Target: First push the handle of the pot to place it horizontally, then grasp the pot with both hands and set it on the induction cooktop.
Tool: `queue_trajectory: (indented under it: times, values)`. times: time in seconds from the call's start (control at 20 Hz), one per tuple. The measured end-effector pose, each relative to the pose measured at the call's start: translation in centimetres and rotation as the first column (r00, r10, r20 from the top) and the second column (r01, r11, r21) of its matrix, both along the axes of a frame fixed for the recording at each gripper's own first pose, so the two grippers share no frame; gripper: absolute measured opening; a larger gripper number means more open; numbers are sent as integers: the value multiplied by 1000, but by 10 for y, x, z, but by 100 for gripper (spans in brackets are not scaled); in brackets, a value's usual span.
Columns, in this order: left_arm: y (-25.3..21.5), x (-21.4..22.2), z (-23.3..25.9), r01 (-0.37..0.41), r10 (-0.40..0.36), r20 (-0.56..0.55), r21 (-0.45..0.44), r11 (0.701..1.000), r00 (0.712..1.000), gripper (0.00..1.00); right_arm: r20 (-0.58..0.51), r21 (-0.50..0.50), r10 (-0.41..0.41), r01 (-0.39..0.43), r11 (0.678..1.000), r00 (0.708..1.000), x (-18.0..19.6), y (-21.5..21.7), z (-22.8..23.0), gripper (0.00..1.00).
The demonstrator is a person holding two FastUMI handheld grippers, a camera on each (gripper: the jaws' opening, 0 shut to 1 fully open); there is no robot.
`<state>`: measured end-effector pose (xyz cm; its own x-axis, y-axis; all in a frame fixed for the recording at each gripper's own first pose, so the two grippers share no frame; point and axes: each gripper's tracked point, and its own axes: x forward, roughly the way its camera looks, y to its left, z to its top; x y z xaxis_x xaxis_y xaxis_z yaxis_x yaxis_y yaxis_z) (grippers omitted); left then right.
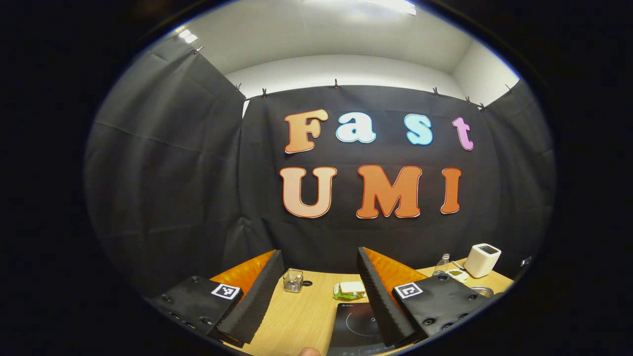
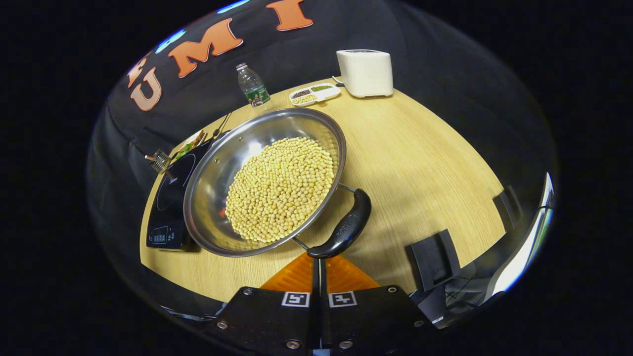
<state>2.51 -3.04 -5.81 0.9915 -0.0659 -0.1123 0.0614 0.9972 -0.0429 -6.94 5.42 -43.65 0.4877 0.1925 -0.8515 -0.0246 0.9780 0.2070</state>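
Note:
A steel pot [image 2: 207, 163] full of soybeans [image 2: 282, 188] sits on the wooden table [image 2: 420, 163], its left side overlapping the black induction cooktop [image 2: 170, 198]. Its black loop handle [image 2: 346, 225] points toward me. My right gripper [image 2: 316, 261] is shut, with its joined tips touching the near end of that handle. My left gripper [image 1: 319, 254] is held open above the table, nothing between its fingers. Below it lies the cooktop [image 1: 356, 321]. A sliver of metal rim [image 1: 480, 290] shows at the right.
Behind the pot are a water bottle [image 2: 252, 86], a white toaster [image 2: 365, 71] and a divided dish of beans [image 2: 314, 94]. A plate of food [image 2: 190, 143] and a small glass jar [image 1: 293, 280] stand beyond the cooktop. A fingertip [image 1: 309, 352] shows at the bottom edge.

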Motion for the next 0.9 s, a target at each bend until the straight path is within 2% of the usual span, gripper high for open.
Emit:
queue_trajectory:
  times: [0.6, 0.9]
  values:
    - [-5, 5, -9, -4, 4, -20, 0, 1000, 1000, 98, 12, 25, -98, 98, 995, 995, 41, -25, -3, 0]
    - [-9, 10, -16, -3, 3, -32, 7, 1000, 999, 98, 19, 24, -118, 117, 993, 993, 57, -37, -7, 0]
